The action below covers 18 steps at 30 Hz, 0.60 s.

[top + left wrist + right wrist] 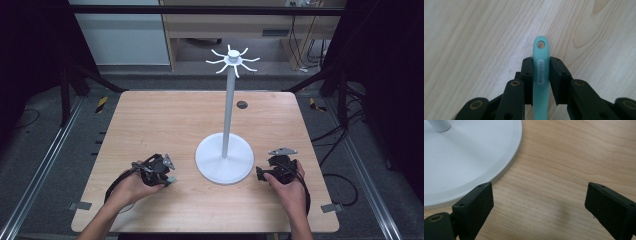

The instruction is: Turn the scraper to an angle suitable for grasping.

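On my left, I have the left gripper (167, 176) low over the wooden table (165, 115), and in the left gripper view (541, 72) its jaws are clamped on a teal handle (541, 75) — a slim piece with a round hole near its tip and a grey label between the pads. The handle pokes out past the jaws, above bare wood. Moving right, the white stand (224, 157) sits mid-table, its pole rising to a crown of hooks (233, 60). Just right of its base, my right gripper (262, 173) rests with jaws spread wide, nothing between them — the base's rim (506, 167) lies beside one jaw.
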### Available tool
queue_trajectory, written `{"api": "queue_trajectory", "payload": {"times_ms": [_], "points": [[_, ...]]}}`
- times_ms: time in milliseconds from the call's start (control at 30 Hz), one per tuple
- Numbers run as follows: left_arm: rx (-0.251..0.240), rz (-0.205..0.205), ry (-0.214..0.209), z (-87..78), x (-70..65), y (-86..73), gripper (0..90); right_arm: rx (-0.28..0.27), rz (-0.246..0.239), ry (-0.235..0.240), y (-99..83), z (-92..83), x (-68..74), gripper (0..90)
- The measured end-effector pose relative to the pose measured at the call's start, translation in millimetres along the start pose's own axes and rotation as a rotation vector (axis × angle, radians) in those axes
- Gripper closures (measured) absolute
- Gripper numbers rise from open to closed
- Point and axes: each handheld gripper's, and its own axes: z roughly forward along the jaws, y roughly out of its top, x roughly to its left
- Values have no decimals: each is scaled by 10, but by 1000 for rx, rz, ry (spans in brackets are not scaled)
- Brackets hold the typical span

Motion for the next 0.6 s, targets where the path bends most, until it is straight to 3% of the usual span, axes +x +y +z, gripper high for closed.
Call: {"api": "queue_trajectory", "payload": {"times_ms": [33,133,233,300,500,600], "points": [[-39,4,8,-86,-25,28,738,0,-1,0,0,3,-1,87],[-76,13,25,-190,-44,50,739,2,-3,0,-1,-1,4,87],[-176,-8,43,-394,-47,44,739,0,-3,4,0,-6,12,86],[-194,-6,47,-442,-36,36,739,0,-3,5,0,-5,11,86],[-308,-68,64,-637,49,-38,739,1,-3,2,6,2,9,86],[-323,-78,59,-657,70,-62,739,3,-9,1,4,1,9,86]]}}
